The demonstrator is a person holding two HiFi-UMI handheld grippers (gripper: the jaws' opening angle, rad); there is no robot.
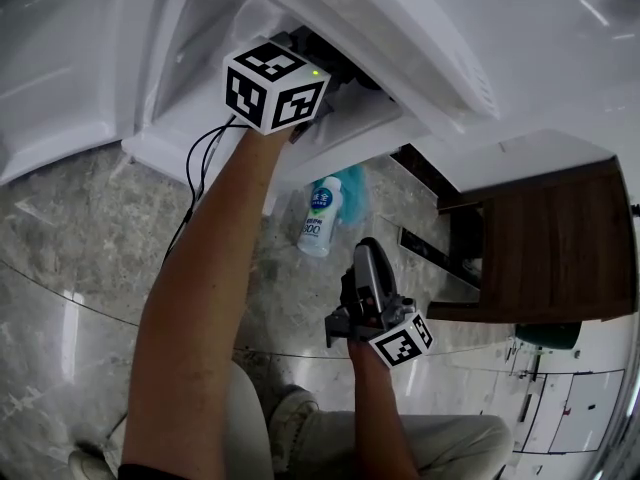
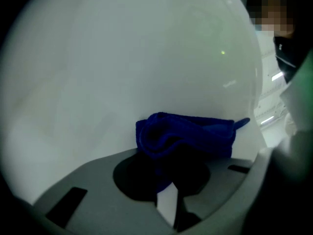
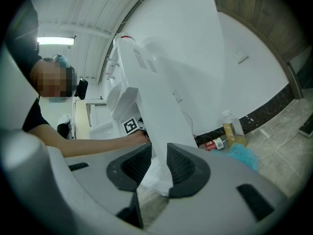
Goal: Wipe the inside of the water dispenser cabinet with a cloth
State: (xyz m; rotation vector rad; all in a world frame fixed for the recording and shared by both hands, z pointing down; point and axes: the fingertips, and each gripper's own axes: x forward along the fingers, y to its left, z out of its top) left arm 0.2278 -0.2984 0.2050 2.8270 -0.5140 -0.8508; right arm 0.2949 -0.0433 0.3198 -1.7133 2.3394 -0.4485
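Left tongs [image 2: 166, 177] tight on blue cloth [image 2: 188, 133] — tips in shadow; right tongs [image 3: 159, 168] apart.

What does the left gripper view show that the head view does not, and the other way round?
Only the left gripper view shows the blue cloth, clamped in the left gripper's jaws at the cabinet's white inner wall. Only the head view shows the right gripper held low outside the cabinet, and a white bottle beside a fuzzy teal thing on the stone floor. Both show the left gripper inside the white cabinet.
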